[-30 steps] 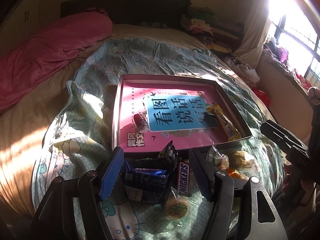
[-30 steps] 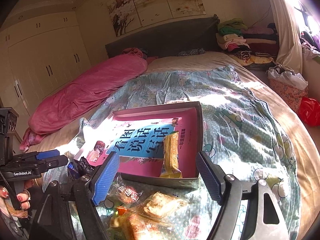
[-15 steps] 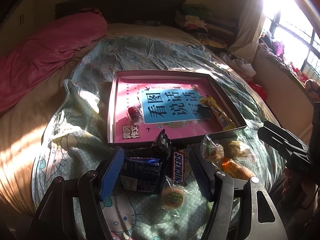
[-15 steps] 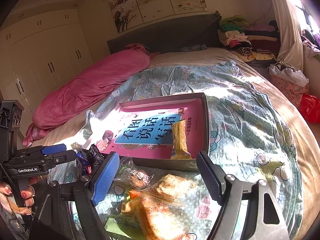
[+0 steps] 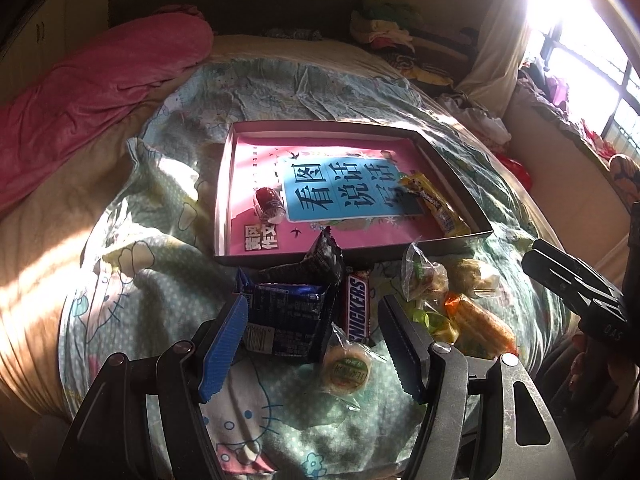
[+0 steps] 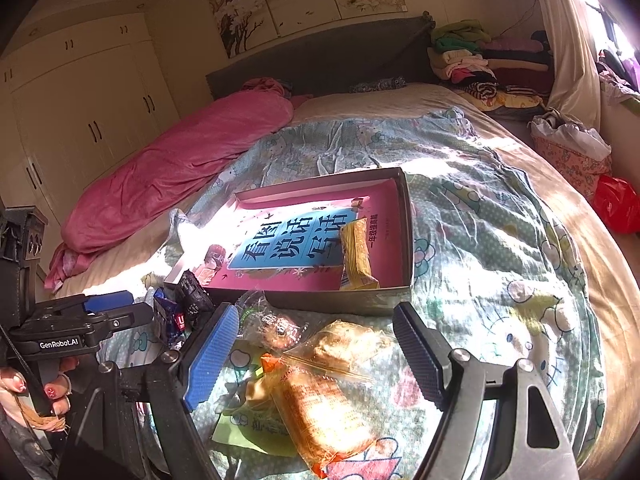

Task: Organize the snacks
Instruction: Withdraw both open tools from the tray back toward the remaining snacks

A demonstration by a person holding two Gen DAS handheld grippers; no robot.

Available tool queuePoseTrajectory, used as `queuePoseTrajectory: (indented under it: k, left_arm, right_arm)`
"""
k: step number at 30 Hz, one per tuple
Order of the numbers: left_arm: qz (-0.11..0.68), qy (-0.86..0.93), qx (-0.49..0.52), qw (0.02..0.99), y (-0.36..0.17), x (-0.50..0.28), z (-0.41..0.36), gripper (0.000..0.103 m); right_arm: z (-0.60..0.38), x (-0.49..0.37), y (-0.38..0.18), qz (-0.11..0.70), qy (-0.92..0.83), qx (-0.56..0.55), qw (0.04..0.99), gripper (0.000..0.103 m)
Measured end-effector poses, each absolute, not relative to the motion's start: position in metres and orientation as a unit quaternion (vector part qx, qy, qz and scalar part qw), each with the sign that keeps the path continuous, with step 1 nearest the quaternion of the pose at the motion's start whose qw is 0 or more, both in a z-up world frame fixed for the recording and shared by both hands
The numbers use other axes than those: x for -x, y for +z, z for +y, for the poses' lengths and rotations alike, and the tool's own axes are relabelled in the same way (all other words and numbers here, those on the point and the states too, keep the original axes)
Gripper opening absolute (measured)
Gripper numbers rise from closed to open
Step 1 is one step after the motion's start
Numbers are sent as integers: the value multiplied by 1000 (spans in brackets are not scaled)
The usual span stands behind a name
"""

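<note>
- Pink-lined box (image 5: 224,200) sits on the quilt (image 5: 152,280) on the bed, its shallow dark walls open to the top.
- Inside it lies a book (image 5: 340,192) with a blue panel; a small red-wrapped sweet (image 5: 269,202) rests at the left of the panel and a yellow bar (image 5: 434,202) lies near the right wall.
- Left gripper (image 5: 312,344) hangs above the loose snacks just in front of the box, jaws apart and nothing pressed between them.
- Between and below its fingers lie a dark blue packet (image 5: 286,316), a black wrapper (image 5: 324,258) leaning against the box wall, a Snickers (image 5: 357,308) and a round green-labelled cake (image 5: 347,368).
- Right gripper (image 6: 316,356) hovers over the other heap, jaws likewise wide with nothing clamped.
- Under it lie an orange pack (image 6: 320,412), a clear bag with a pale pastry (image 6: 344,344), a clear-wrapped sweet (image 6: 272,326) and a green sachet (image 6: 252,424), all on the quilt outside the box.
- A hand (image 6: 24,392) with painted nails holds the left gripper's handle at the left edge of the right view.
- A rolled pink blanket (image 6: 172,168) lies along the far left side of the bed.
</note>
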State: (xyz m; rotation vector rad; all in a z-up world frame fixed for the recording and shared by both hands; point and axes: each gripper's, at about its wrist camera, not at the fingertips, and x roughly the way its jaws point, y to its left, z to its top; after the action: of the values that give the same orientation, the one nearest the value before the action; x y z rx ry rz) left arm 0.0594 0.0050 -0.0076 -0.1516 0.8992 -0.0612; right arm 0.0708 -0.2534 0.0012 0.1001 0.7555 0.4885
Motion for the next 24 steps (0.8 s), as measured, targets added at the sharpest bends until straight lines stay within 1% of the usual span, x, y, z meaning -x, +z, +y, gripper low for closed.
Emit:
queuePoseTrajectory:
  k: [9, 24]
  left_arm:
    - [451, -34, 71, 889, -17, -53, 5, 69]
    - [473, -51, 67, 877, -25, -49, -2, 69]
  right_arm:
    - [-261, -67, -6, 388, 227, -66, 891, 79]
    - [-252, -61, -15, 416, 216, -28, 883, 79]
